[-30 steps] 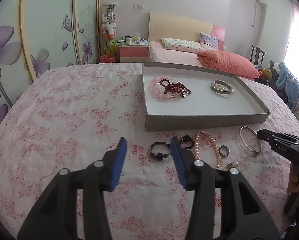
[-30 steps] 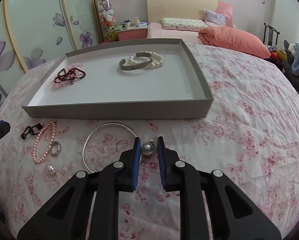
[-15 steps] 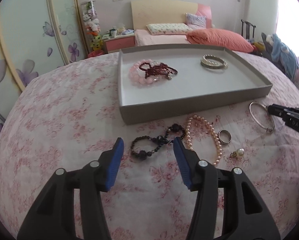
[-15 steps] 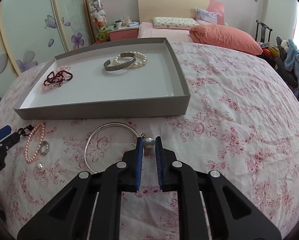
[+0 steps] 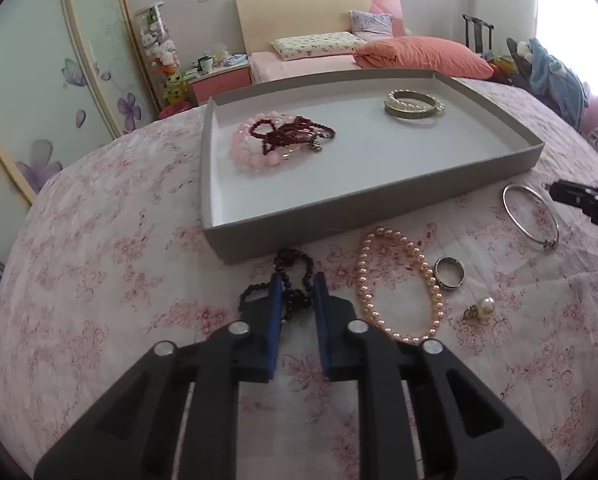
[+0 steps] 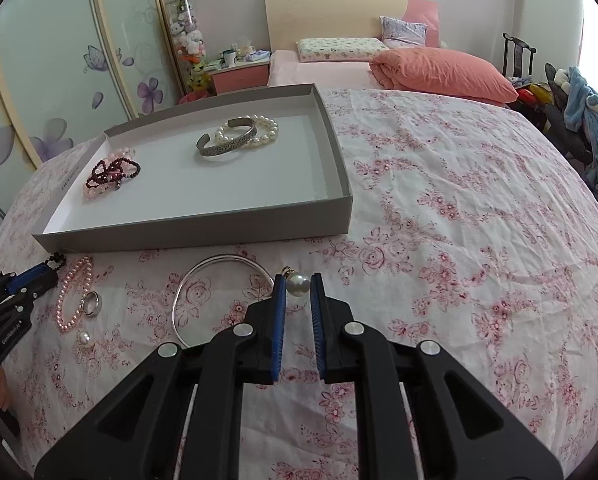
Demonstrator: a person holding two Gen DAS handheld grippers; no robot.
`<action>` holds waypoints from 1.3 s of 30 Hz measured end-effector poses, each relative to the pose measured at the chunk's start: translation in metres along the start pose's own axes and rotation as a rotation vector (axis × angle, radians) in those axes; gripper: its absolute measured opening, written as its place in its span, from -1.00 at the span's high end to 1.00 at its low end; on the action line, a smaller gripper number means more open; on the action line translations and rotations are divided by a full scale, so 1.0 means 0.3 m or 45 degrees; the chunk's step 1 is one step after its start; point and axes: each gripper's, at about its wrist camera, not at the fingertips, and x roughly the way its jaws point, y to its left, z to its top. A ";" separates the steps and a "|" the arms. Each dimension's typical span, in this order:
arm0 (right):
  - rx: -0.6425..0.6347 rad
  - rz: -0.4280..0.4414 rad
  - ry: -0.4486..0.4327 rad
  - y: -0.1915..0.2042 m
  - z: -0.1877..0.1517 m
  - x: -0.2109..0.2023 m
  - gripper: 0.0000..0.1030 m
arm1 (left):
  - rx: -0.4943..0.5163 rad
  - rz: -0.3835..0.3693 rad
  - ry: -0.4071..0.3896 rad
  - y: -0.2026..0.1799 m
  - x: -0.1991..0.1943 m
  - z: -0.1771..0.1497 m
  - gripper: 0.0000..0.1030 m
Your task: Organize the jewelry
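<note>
The left gripper (image 5: 297,286) has just been closing its jaws, and they now pinch the black bead bracelet (image 5: 295,270), which lies twisted into a figure-eight on the floral bedspread (image 5: 99,280), its long axis running slantwise from the jaws toward the near wall of the grey tray (image 5: 339,210); one loop shows beyond the fingertips, the other is partly hidden behind the left finger. Just right of it lies the pink pearl bracelet (image 5: 399,284), an oval stretched away from the camera, with a silver ring (image 5: 450,273) touching its right side and a pearl earring (image 5: 483,306) near it. The right gripper (image 6: 298,285) has its jaws clamped on a second pearl earring (image 6: 297,283), its small gold fitting pointing toward the tray, right beside the open end of the thin silver bangle (image 6: 219,288). Inside the tray, a pink bead bracelet (image 5: 255,154) and a dark red one (image 5: 291,134) lie tangled at the left; a patterned metal cuff (image 6: 227,143) rests against a white pearl bracelet (image 6: 265,130). The tray's near wall stands between the loose pieces and its floor.
</note>
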 end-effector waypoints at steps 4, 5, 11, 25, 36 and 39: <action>-0.001 -0.001 0.001 -0.006 -0.007 -0.005 0.74 | -0.060 0.021 -0.006 0.049 -0.019 -0.003 0.76; 0.000 -0.002 0.002 -0.008 -0.010 -0.006 0.74 | -0.074 0.024 -0.007 0.061 -0.022 -0.005 0.76; 0.005 0.001 0.000 -0.014 -0.016 -0.009 0.74 | -0.113 0.026 -0.026 0.096 -0.054 -0.017 0.89; 0.011 -0.008 -0.027 -0.020 -0.022 -0.033 0.74 | -0.146 -0.002 -0.075 0.107 -0.111 -0.034 0.89; -0.076 0.077 -0.209 0.079 0.001 -0.184 0.74 | -0.202 -0.067 -0.224 0.071 -0.255 0.006 0.89; -0.092 0.101 -0.267 0.102 0.009 -0.231 0.74 | -0.203 -0.084 -0.270 0.051 -0.298 0.019 0.89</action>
